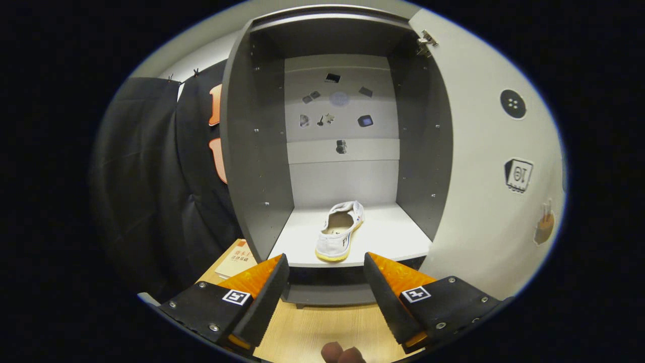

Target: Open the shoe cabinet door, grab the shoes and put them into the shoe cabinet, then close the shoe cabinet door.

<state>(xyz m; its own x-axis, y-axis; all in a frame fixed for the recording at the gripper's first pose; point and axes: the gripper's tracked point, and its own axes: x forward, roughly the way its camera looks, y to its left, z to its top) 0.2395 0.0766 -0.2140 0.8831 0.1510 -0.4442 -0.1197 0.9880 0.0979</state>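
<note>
Gripper view: gripper (326, 275) spread, empty; the shoe (339, 230) on the cabinet shelf (393, 237) looks light, probably soft canvas; pinch its heel collar.

We can read very little here. On the open cabinet door (484, 166), a sticker (518, 174) below a round button sticker (513, 104) seems to show "10". Left of the cabinet's foot, a booklet (237, 259) on the desk (322, 330) bears characters too small to read. Each finger of the hand-held gripper (326, 282) carries a square coded marker (236, 297), no text.

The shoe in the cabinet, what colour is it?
White shoe with a yellowish sole edge, seen in the gripper view.
</note>
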